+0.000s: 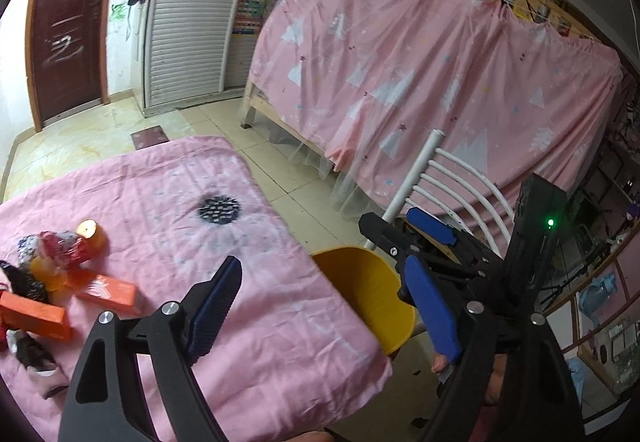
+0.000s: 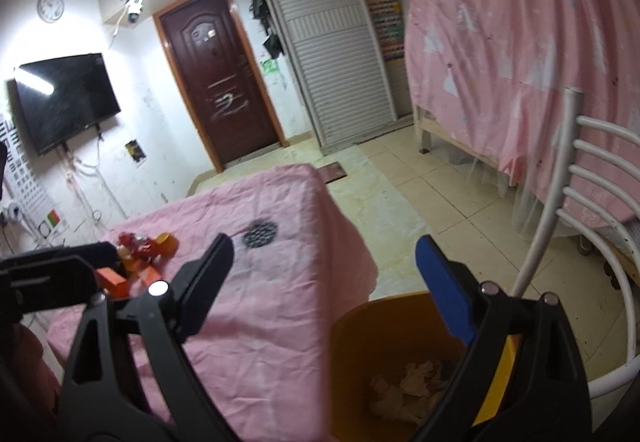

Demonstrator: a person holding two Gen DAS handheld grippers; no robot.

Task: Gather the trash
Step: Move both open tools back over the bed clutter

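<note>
A yellow bin (image 1: pixel 368 294) stands at the right edge of the pink-covered table (image 1: pixel 248 306). In the right wrist view the bin (image 2: pixel 360 354) holds crumpled paper (image 2: pixel 408 386). A heap of trash lies at the table's left: orange boxes (image 1: pixel 108 292), a red wrapper (image 1: pixel 64 250), a yellow cup (image 1: pixel 92 234) and dark scraps (image 1: pixel 28 354). The heap also shows in the right wrist view (image 2: pixel 140 254). My left gripper (image 1: pixel 324 302) is open and empty above the table's near edge. My right gripper (image 2: pixel 324 274) is open and empty above the bin; it also shows in the left wrist view (image 1: pixel 420 246).
A white metal chair (image 2: pixel 580 226) stands right of the bin. A bed draped in a pink curtain (image 1: pixel 420 74) fills the right side. A brown door (image 2: pixel 216 74), a white slatted wardrobe (image 2: pixel 332 54) and a wall TV (image 2: pixel 64 102) stand beyond the tiled floor.
</note>
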